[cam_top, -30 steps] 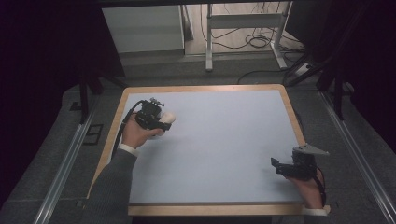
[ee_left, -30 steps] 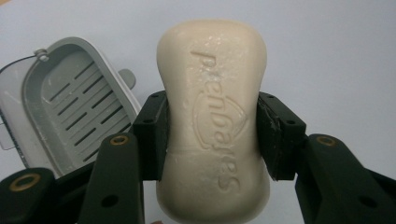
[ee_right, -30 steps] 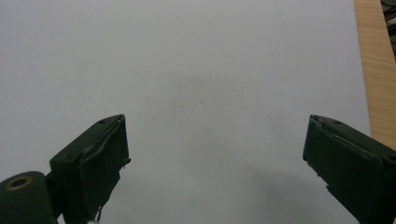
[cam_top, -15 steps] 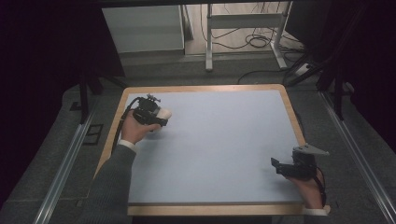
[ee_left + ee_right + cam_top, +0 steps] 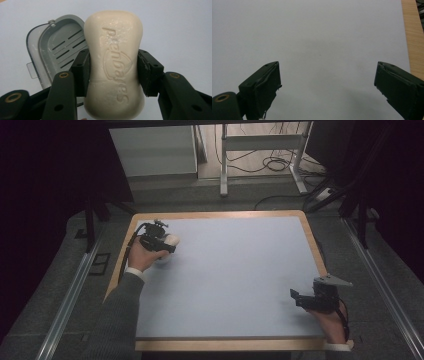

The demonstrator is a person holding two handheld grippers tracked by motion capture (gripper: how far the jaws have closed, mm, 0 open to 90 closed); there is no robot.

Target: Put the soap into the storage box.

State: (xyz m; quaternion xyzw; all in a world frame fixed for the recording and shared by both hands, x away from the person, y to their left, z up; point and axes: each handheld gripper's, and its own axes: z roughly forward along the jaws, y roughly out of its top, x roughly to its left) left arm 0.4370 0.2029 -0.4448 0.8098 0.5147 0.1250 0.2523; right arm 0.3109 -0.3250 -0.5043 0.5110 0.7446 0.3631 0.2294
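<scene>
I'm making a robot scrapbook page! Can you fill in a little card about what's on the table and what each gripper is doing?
Held thing: cream soap bar, lettering pressed into its face
Holder: left gripper, jaws clamped on the bar's two sides
Beneath it: grey slotted soap dish, open and with nothing in it
Other hand: right gripper, jaws wide apart, nothing between them
Surface: pale blue table with a wooden edge

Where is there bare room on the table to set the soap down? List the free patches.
Free: the whole middle of the table, between the left gripper and the open right gripper, and the far right corner. Crowded: the far left corner, where the soap hangs over the grey soap dish.
</scene>
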